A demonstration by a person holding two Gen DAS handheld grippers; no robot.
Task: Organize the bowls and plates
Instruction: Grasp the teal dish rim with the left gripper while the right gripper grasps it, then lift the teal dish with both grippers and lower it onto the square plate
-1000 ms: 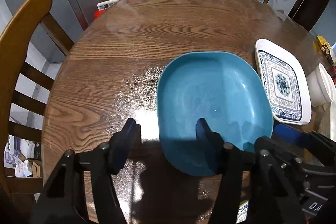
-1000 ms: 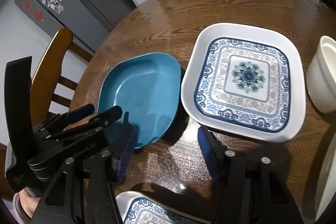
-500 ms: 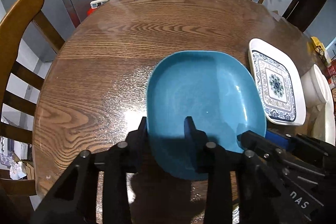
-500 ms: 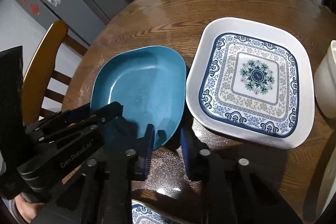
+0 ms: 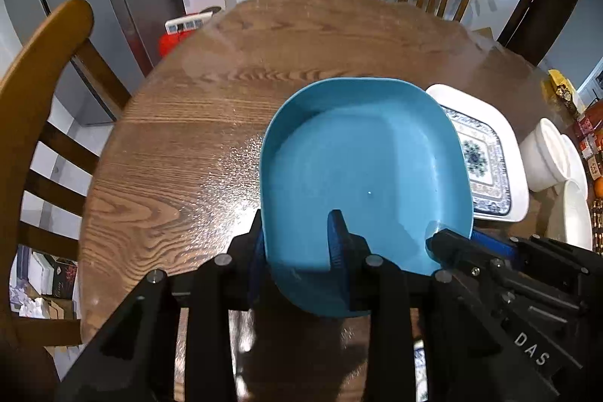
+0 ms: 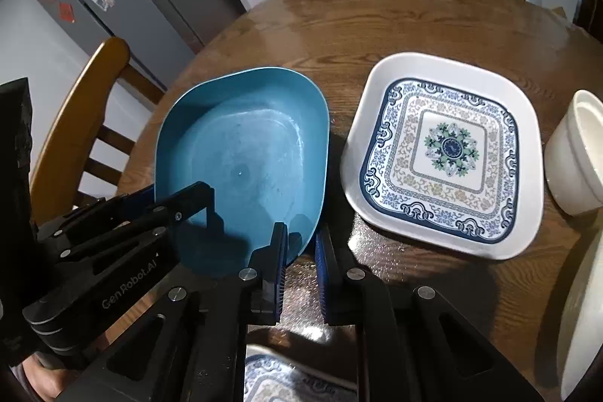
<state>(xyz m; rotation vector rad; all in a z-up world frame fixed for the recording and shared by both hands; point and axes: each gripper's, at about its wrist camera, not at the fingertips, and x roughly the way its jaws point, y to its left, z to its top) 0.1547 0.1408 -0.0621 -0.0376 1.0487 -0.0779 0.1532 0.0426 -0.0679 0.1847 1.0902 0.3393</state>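
Teal squarish plastic plate (image 5: 361,176) tilted above round wooden tabletop (image 5: 188,145), near rim clamped by left claw (image 5: 297,243). Right claw (image 6: 301,251) closing on plate's right corner. Blue-patterned white square plate (image 6: 444,153) just beside it, flat.

**Both grippers clamped on one rim**

The left gripper (image 5: 297,243) points steeply down, its blue pads pressed on either side of the near rim of the blue plate (image 5: 361,168), one inside, one outside. The right gripper (image 6: 301,247) also angles steeply down; its jaws are closing, the rim's near right corner between them, pads all but together. A bit of hand (image 6: 41,381) shows beneath the left gripper.
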